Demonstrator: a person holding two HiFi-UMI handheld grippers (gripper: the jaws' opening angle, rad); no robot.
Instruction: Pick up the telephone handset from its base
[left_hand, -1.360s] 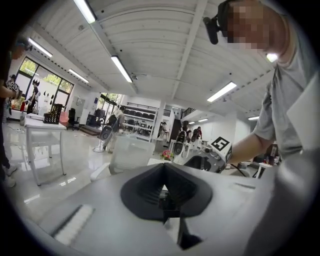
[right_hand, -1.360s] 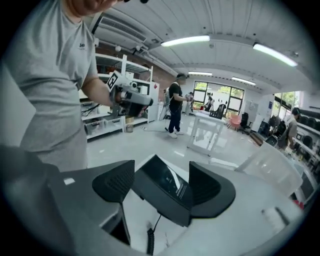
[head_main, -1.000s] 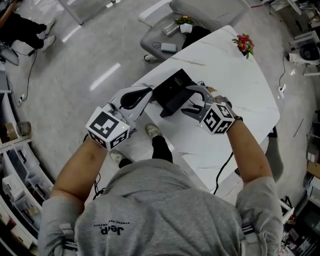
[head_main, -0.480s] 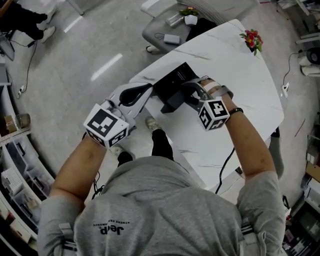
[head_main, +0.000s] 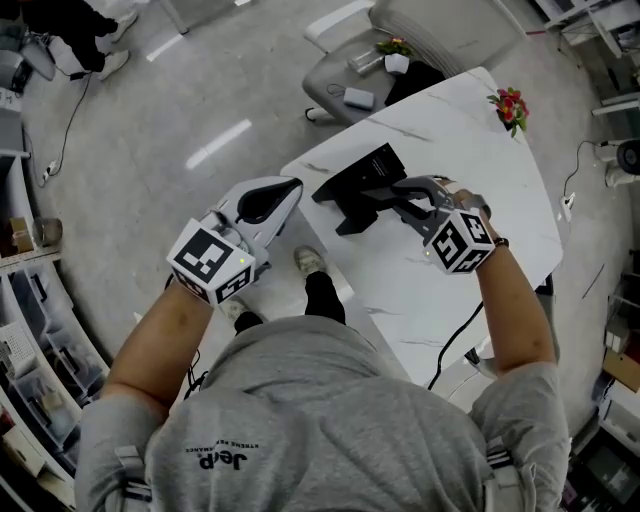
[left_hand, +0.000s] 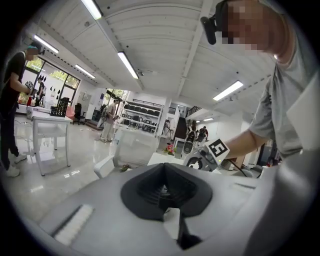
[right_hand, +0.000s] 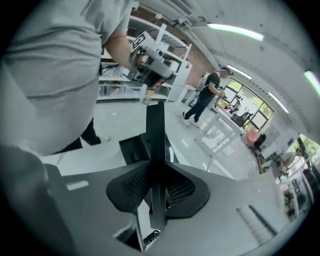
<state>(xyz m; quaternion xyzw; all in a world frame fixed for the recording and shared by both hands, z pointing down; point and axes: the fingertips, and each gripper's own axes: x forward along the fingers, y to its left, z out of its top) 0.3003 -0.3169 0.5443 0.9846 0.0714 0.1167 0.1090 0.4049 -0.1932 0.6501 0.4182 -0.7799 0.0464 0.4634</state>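
Right tool (right_hand: 154, 192) had just closed, clamped on the handset (right_hand: 155, 125); we advised a straight lift off the base (head_main: 358, 170).

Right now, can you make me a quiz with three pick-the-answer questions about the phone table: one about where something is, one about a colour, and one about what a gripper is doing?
1. Where does the bunch of red flowers stand?
A) inside a drawer
B) at the far corner of the white marble table
C) on a shelf

2. What colour is the slim telephone handset?
A) black
B) yellow
C) pink

3. What is the right gripper doing?
A) standing wide open
B) gripping the handset
C) holding a flower

Answers:
1 B, the flowers sit on the table's far corner.
2 A, it looks black in both views.
3 B, its jaws, which have just been closing, clamp the handset between them.
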